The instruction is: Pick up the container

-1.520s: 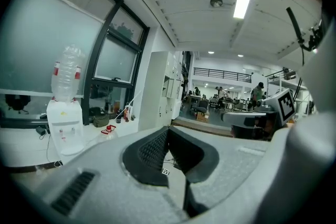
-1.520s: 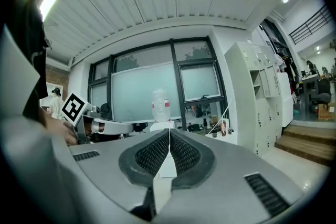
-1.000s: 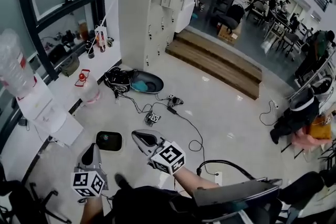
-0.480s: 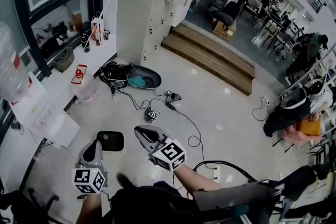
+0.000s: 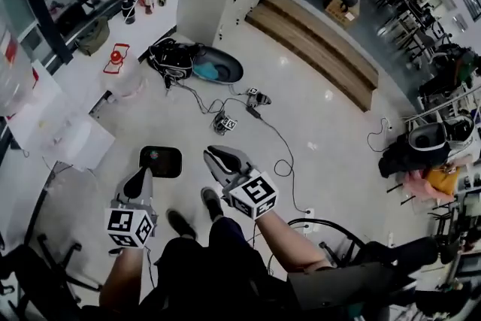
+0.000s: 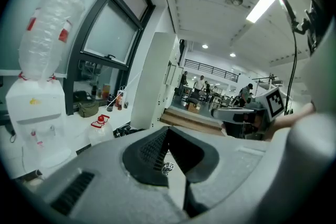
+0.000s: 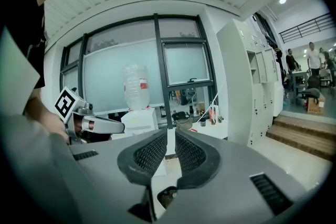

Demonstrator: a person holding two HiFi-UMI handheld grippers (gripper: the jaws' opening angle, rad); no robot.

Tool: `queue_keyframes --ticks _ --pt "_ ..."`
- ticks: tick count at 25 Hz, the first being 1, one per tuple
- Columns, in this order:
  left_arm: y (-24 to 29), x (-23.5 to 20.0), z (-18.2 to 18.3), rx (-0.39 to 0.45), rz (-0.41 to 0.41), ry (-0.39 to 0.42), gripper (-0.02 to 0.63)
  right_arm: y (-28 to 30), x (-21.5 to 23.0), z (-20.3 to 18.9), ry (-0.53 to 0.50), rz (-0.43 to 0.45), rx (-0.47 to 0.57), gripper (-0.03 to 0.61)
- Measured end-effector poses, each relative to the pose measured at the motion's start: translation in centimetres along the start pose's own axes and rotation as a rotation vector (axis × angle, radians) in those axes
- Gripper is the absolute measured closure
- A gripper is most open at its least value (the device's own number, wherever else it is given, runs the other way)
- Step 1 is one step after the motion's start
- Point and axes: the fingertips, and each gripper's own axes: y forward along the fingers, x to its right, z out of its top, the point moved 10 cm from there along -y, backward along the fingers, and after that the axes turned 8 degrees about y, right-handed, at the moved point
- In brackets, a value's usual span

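The container (image 5: pixel 160 161) is a flat black box with rounded corners and a small green mark, lying on the pale floor. My left gripper (image 5: pixel 137 181) hangs just near of it and a little left, jaws shut with nothing in them. My right gripper (image 5: pixel 217 158) hovers to the container's right, its ribbed pads a narrow slit apart and empty. In the right gripper view, the container (image 7: pixel 168 197) shows low, under the jaws, and the left gripper (image 7: pixel 113 126) sits at the left. The left gripper view looks over the floor and shows the right gripper (image 6: pixel 236 115) at the right.
A water dispenser (image 5: pixel 52 135) stands left and a clear jug with a red cap (image 5: pixel 120 77) lies beyond it. A black bag and dark bowl (image 5: pixel 214 68), cables (image 5: pixel 263 139) and a small tagged cube (image 5: pixel 224 124) lie ahead. Wooden steps (image 5: pixel 316 49) are far right. The person's shoes (image 5: pixel 180 223) are below.
The head view has tipped further down, so everything sits higher in frame. Both grippers keep about the same place beside the container, and their jaws look unchanged.
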Motion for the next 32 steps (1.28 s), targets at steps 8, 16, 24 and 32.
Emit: queue_keyframes --ticks 8,16,24,32 --pt "6.5 -1.1 -6.0 -0.092 0.029 -0.068 0.605 5.7 7.5 -6.9 0.078 0.029 -0.09 0.568" --pt "12.7 -3.2 -14.8 -0.231 0.072 -0.154 0.604 12.0 13.5 -15.9 0.117 0.05 -0.222 0.566" --pt "17.3 -5.2 -23.5 -0.356 0.138 -0.212 0.605 16.4 18.1 -26.0 0.174 0.055 -0.387 0.465" --pt "21.8 -5.8 -30.9 -0.41 0.105 -0.228 0.605 19.3 21.2 -35.2 0.22 0.037 -0.497 0.465"
